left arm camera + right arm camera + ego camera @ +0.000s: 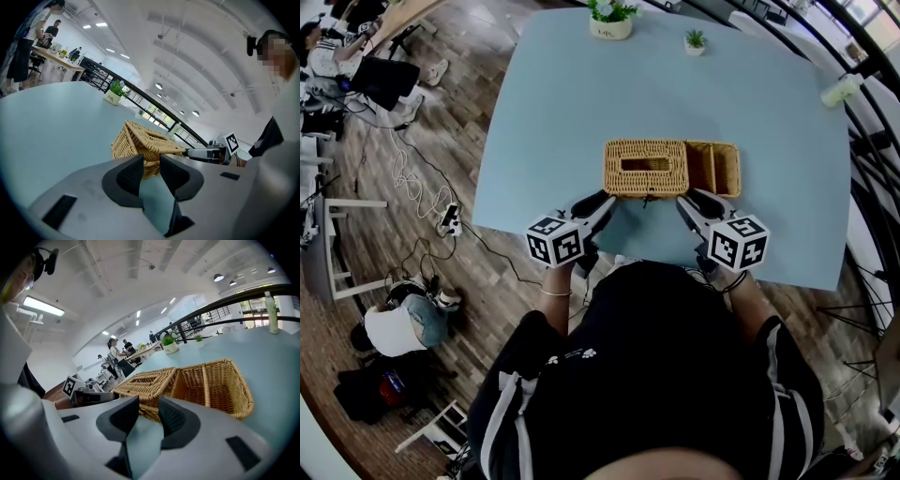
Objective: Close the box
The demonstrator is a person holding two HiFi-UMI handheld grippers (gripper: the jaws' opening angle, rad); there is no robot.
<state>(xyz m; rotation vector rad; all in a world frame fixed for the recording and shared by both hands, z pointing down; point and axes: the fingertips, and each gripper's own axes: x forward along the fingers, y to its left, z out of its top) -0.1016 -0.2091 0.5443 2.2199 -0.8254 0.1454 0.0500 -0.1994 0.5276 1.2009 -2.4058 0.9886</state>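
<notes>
Step in hand: approach. The box (727, 170) sits mid-table (581, 94), its lid (645, 167) offset left and the right compartments uncovered. Your left tool (602, 203) and right tool (691, 202) stand apart, empty. The next move likely calls for you to grip the lid and shift it right.

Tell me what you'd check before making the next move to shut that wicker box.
1. Box closed? The woven wicker box has its right part uncovered: not ok.
2. Lid within reach? The slotted wicker lid lies just ahead of both grippers: ok.
3. Left gripper free? Jaws apart, nothing between them: ok.
4. Right gripper free? Jaws apart, nothing between them: ok.
5. Room to work? On the pale blue table, the white-potted plant stands far from the box: ok.
6. Lid hinged to the box, or loose? Cannot tell.
</notes>
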